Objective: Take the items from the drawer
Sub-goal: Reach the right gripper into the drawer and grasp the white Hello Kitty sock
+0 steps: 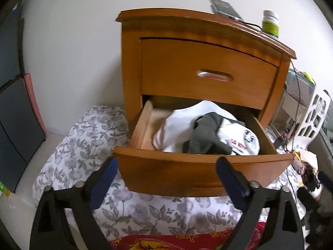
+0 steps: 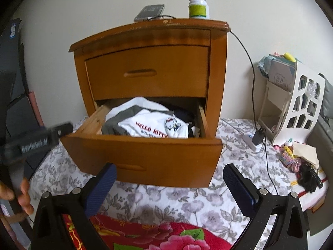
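Drawer [image 2: 145, 154] pulled out toward both cameras, long axis crosswise; left [image 1: 166, 164] and right [image 2: 169, 173] fingers wide, empty.

Soft, even daylight, no hard shadows. Heavy fisheye bending, dark vignette at corners. Slight motion blur on nightstand [image 1: 187, 62] edges in left view; left tool [image 2: 37, 141] smeared in right view. Drawer [image 2: 145, 154] interior dim.

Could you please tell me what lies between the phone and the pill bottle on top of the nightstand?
Only bare wood and a thin black cable running from the phone toward the pill bottle; the right wrist view shows it best.
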Action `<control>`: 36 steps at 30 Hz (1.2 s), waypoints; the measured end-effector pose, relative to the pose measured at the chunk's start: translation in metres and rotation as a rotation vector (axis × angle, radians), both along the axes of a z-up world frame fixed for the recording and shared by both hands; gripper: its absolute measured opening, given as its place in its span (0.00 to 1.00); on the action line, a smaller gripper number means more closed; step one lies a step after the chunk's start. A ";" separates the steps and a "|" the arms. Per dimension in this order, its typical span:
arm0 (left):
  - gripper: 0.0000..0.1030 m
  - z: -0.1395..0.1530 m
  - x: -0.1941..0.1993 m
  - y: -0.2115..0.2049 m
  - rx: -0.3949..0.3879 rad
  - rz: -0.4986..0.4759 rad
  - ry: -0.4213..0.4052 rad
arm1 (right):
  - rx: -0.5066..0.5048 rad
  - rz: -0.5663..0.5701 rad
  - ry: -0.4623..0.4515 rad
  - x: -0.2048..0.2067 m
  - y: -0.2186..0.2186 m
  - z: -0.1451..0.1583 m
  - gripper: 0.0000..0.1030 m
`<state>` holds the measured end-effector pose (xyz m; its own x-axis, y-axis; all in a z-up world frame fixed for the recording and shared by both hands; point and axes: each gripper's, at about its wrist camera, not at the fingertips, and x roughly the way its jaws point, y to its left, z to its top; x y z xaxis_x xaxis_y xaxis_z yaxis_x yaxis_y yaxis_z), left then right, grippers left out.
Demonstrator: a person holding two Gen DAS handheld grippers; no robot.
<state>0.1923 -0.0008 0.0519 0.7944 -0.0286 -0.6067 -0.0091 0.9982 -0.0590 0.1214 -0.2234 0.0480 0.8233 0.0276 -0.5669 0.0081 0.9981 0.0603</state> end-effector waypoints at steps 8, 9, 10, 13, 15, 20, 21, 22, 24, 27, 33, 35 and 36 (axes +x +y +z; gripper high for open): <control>0.94 -0.006 0.003 0.010 -0.006 0.034 -0.040 | 0.022 0.045 -0.038 0.025 0.000 0.026 1.00; 0.95 -0.006 0.003 0.010 -0.007 0.035 -0.041 | 0.027 0.050 -0.037 0.028 0.000 0.029 1.00; 0.95 -0.007 0.004 0.012 -0.012 0.035 -0.047 | 0.030 0.051 -0.036 0.034 -0.001 0.035 1.00; 0.97 -0.009 0.005 0.015 -0.032 0.033 -0.069 | 0.039 0.053 -0.038 0.048 -0.004 0.050 1.00; 1.00 -0.009 0.005 0.016 -0.028 0.035 -0.086 | 0.054 0.069 -0.034 0.059 -0.005 0.061 1.00; 1.00 -0.012 0.006 0.022 -0.024 0.041 -0.122 | -0.005 0.118 -0.049 0.086 0.002 0.088 1.00; 1.00 -0.013 0.007 0.025 -0.037 0.033 -0.116 | -0.019 0.121 -0.045 0.091 0.004 0.091 1.00; 1.00 -0.014 0.008 0.026 -0.049 0.027 -0.110 | -0.028 0.134 -0.038 0.097 0.007 0.094 1.00; 1.00 -0.015 0.010 0.028 -0.061 0.021 -0.099 | -0.033 0.176 -0.010 0.110 0.015 0.097 1.00; 1.00 -0.017 0.012 0.026 -0.057 -0.006 -0.090 | -0.013 0.212 0.064 0.130 0.026 0.093 1.00; 1.00 -0.024 0.016 0.021 -0.050 -0.063 -0.048 | -0.074 0.225 0.211 0.165 0.051 0.059 1.00; 1.00 -0.026 0.017 0.022 -0.052 -0.065 -0.041 | -0.085 0.221 0.268 0.177 0.056 0.044 1.00; 1.00 -0.027 0.018 0.024 -0.059 -0.060 -0.033 | -0.088 0.219 0.294 0.182 0.058 0.037 1.00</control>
